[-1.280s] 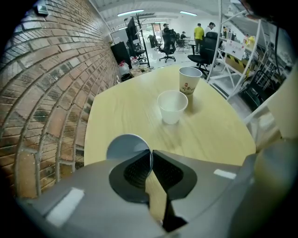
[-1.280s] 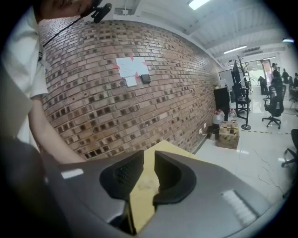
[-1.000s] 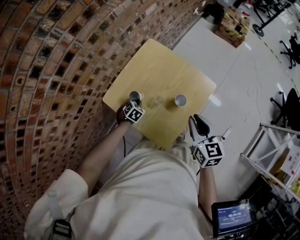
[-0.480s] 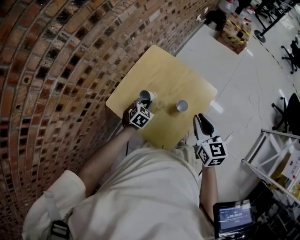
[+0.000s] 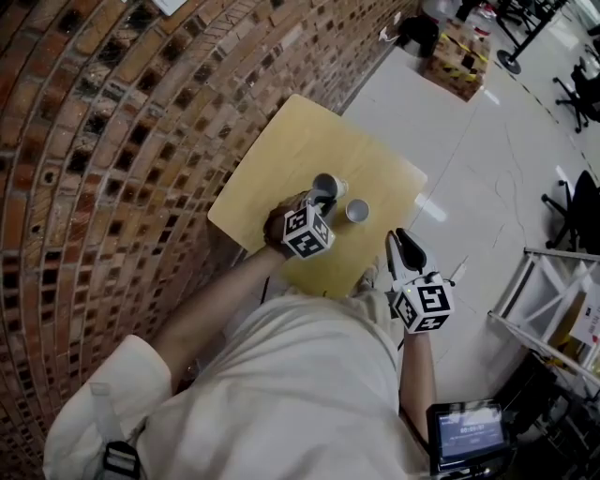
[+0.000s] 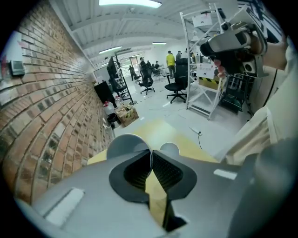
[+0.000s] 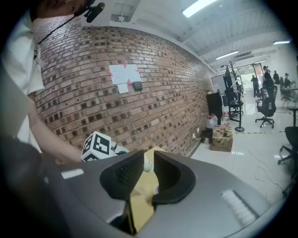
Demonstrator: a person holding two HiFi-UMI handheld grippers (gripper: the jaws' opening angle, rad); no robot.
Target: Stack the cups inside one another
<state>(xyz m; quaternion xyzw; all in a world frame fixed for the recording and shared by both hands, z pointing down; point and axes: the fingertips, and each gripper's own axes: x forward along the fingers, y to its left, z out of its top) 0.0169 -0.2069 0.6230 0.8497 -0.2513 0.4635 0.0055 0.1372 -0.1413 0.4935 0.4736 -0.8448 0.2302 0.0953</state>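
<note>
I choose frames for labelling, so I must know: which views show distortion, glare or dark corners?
Head view: strong fisheye bends the brick wall into a curve, and the white floor has a glare patch beside the wooden table. Left gripper view: dark round vignette in the corners, ceiling light blown out at the top. Right gripper view: the same vignette, the wall also bowed.
</note>
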